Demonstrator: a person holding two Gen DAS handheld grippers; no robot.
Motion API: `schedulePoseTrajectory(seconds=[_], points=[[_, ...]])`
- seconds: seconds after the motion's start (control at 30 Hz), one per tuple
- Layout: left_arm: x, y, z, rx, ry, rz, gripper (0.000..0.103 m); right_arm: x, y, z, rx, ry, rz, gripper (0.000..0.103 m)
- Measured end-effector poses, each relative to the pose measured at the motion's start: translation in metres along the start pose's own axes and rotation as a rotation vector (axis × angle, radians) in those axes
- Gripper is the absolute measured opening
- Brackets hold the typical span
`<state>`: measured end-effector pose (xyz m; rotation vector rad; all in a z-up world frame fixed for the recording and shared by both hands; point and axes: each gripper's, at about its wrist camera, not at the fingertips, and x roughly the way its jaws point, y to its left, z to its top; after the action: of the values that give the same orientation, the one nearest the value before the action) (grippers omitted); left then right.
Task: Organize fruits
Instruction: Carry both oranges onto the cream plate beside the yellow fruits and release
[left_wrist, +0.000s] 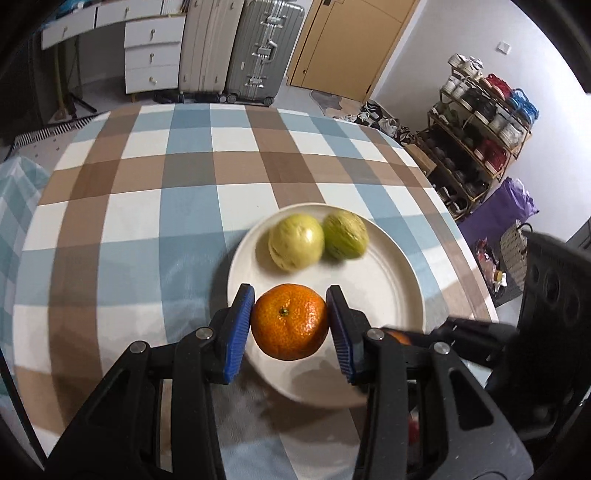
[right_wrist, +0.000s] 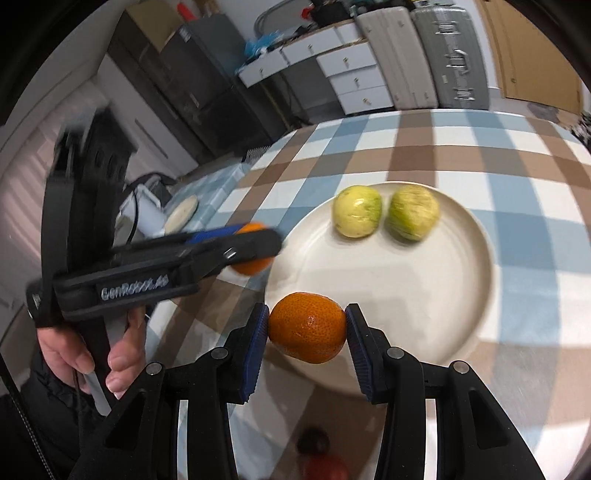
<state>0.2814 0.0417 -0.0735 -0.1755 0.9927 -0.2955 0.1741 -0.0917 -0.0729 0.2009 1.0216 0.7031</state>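
Note:
My left gripper (left_wrist: 290, 325) is shut on an orange mandarin (left_wrist: 290, 321), held over the near left part of a white plate (left_wrist: 388, 280). My right gripper (right_wrist: 306, 334) is shut on a second mandarin (right_wrist: 308, 326), held above the plate's (right_wrist: 406, 295) near left rim. On the far side of the plate lie two yellow-green fruits (left_wrist: 295, 242) (left_wrist: 345, 234), side by side; they also show in the right wrist view (right_wrist: 356, 210) (right_wrist: 412, 212). The left gripper with its mandarin (right_wrist: 255, 264) appears blurred at the left of the right wrist view, with a hand (right_wrist: 92, 350) on its handle.
The checked tablecloth (left_wrist: 147, 206) covers the table around the plate. A red fruit (right_wrist: 323, 463) lies below my right gripper, blurred. Suitcases (left_wrist: 255, 51), white drawers (left_wrist: 151, 55) and a shoe rack (left_wrist: 476, 140) stand beyond the table's far and right edges.

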Motion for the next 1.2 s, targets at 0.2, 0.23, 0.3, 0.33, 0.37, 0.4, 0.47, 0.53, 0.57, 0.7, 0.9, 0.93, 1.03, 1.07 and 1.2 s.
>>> schedulePoseTrajectory(seconds=[0.2, 0.23, 0.3, 0.33, 0.37, 0.4, 0.47, 0.53, 0.57, 0.7, 0.9, 0.93, 1.03, 1.07, 1.2], points=[[0.031, 0.017, 0.016, -0.033, 0.029, -0.03, 0.037, 0.041, -0.008, 0.017, 0.038, 0.043, 0.02, 0.043], [0.034, 0.017, 0.018, -0.03, 0.035, -0.028, 0.037, 0.046, -0.01, 0.019, 0.053, 0.051, 0.025, 0.043], [0.041, 0.016, 0.02, -0.018, 0.042, -0.025, 0.037, 0.055, -0.013, 0.021, 0.073, 0.059, 0.035, 0.043], [0.044, 0.016, 0.021, -0.016, 0.047, -0.027, 0.037, 0.059, -0.014, 0.023, 0.077, 0.063, 0.036, 0.043], [0.046, 0.016, 0.022, -0.017, 0.048, -0.027, 0.037, 0.063, -0.014, 0.023, 0.08, 0.066, 0.033, 0.043], [0.048, 0.016, 0.023, -0.019, 0.049, -0.026, 0.037, 0.066, -0.015, 0.024, 0.084, 0.068, 0.033, 0.043], [0.049, 0.016, 0.024, -0.019, 0.047, -0.027, 0.037, 0.071, -0.016, 0.026, 0.099, 0.07, 0.037, 0.043], [0.053, 0.015, 0.026, -0.02, 0.051, -0.04, 0.038, 0.074, -0.019, 0.028, 0.12, 0.066, 0.053, 0.043], [0.053, 0.014, 0.026, -0.022, 0.055, -0.051, 0.037, 0.075, -0.019, 0.03, 0.128, 0.063, 0.05, 0.043], [0.05, 0.014, 0.027, -0.029, 0.04, -0.061, 0.04, 0.079, -0.023, 0.034, 0.15, 0.065, 0.054, 0.046], [0.024, 0.008, 0.022, -0.015, -0.008, -0.04, 0.066, 0.055, -0.02, 0.033, 0.131, 0.012, 0.07, 0.082], [0.017, 0.006, 0.02, -0.015, -0.023, -0.033, 0.069, 0.046, -0.019, 0.031, 0.122, 0.002, 0.065, 0.082], [-0.004, 0.0, 0.01, -0.006, -0.047, -0.019, 0.077, 0.023, -0.018, 0.022, 0.116, -0.022, 0.041, 0.083], [-0.014, -0.004, 0.005, 0.005, -0.061, 0.0, 0.079, 0.013, -0.017, 0.018, 0.111, -0.032, 0.029, 0.085], [-0.055, -0.025, -0.017, 0.038, -0.137, 0.036, 0.084, -0.022, -0.011, -0.001, 0.076, -0.086, -0.036, 0.094]])
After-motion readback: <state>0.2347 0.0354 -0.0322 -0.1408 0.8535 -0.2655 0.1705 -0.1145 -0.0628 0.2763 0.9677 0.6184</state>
